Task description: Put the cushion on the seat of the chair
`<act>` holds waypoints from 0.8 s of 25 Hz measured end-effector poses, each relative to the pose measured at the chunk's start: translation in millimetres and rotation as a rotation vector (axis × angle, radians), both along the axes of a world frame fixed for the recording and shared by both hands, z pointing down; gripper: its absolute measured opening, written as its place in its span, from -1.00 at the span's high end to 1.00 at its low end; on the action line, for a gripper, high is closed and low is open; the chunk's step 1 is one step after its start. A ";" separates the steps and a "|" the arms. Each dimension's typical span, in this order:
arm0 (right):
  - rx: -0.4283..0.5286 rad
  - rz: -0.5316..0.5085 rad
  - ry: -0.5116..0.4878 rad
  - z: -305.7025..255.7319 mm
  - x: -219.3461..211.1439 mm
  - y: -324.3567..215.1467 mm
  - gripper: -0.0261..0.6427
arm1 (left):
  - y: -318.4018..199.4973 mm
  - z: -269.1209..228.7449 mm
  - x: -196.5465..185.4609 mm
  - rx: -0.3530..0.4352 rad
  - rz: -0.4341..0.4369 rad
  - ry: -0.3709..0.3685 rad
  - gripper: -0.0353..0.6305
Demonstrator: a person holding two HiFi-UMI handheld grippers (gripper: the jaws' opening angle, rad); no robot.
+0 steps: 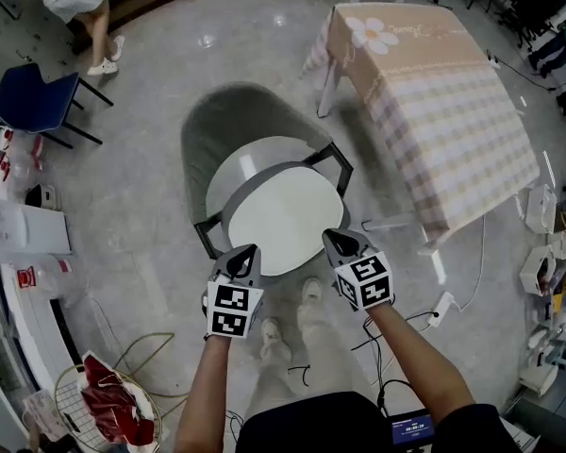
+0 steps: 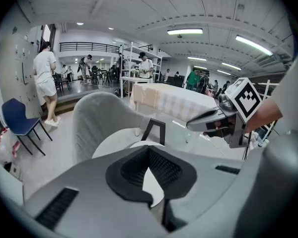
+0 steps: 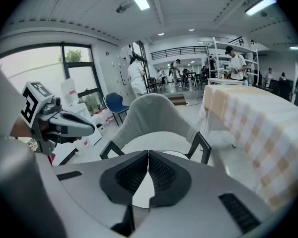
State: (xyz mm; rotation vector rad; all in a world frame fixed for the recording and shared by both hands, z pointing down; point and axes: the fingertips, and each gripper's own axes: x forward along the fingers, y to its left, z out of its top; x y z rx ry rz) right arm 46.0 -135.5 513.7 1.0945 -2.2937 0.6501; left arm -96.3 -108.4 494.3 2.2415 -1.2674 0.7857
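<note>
Clamping cushion (image 1: pixel 283 217): left gripper (image 1: pixel 248 251), right gripper (image 1: pixel 332 238)

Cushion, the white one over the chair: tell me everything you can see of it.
The cushion is a white, rounded, fairly flat pad with a grey band along its far edge. It lies roughly level over the seat of the grey chair, between the black armrests. The left tongs and right tongs are each shut on its near edge. Whether it touches the seat is unclear.
</note>
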 end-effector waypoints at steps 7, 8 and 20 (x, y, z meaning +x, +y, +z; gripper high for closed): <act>0.039 -0.026 -0.074 -55.7 -29.7 28.6 0.87 | 17.4 -53.7 1.0 0.066 -0.037 0.096 0.88; 0.053 -0.024 -0.087 -65.2 -33.4 28.5 0.87 | 18.1 -60.7 -0.3 0.080 -0.034 0.099 0.88; 0.190 0.016 -0.161 -167.5 -51.7 58.7 0.87 | 49.7 -153.1 -27.2 0.251 0.005 0.064 0.88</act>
